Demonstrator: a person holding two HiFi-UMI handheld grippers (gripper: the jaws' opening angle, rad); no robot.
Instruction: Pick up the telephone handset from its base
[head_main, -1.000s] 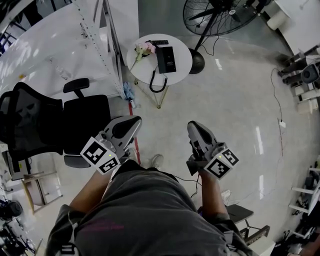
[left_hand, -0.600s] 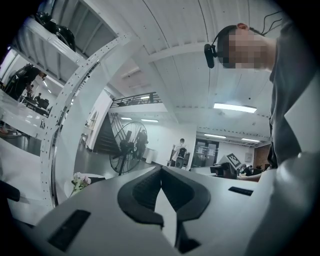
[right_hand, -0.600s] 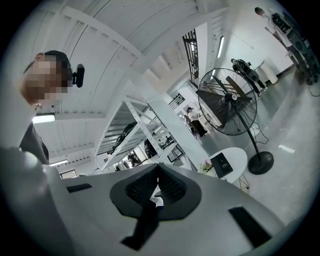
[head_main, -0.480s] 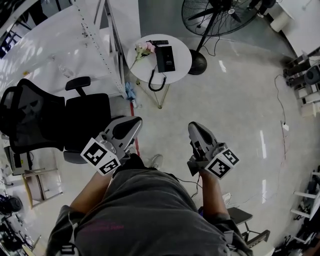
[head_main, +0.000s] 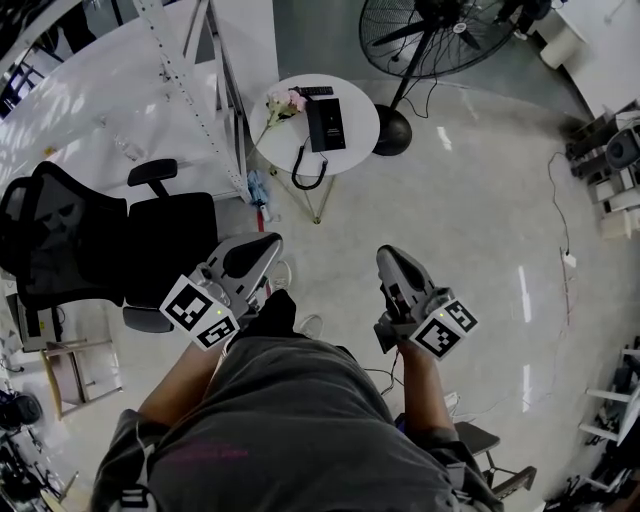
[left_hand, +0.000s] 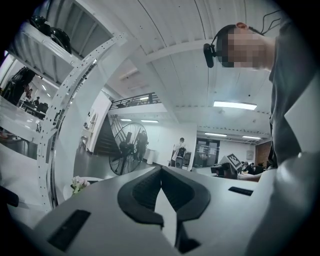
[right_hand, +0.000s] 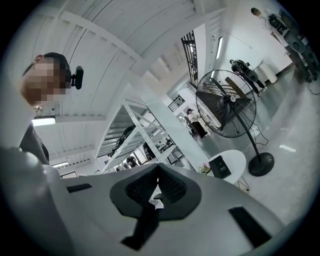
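Head view only: full layout from above. Left gripper (head_main: 262, 248) and right gripper (head_main: 392, 258) side by side, both level, well apart from round white table (head_main: 358, 135).

Right gripper view only: same table (right_hand: 239, 159) side-on, telephone (right_hand: 220, 166) on top, tall pedestal fan (right_hand: 226, 103) just beside it. Left gripper view: of that group, only flowers (left_hand: 78, 183) at far left and the fan (left_hand: 125, 149), plus distant people.

Left jaws pressed together tip to tip, nothing between. Right jaws likewise closed, empty.

Telephone (head_main: 325, 123): black slab lying flat near table middle, just beside the flowers (head_main: 283, 103). Handset not separable from base at this size. Long axis roughly straight away from the person, up-and-down in head view. Cord (head_main: 308, 170) looping off the near end, over table edge.

Surface and room: plain white tabletop on thin legs. Glossy pale floor (head_main: 480, 230), black office chair (head_main: 150, 240) at left, white perforated rack (head_main: 225, 90) beside table, loose cable at right.
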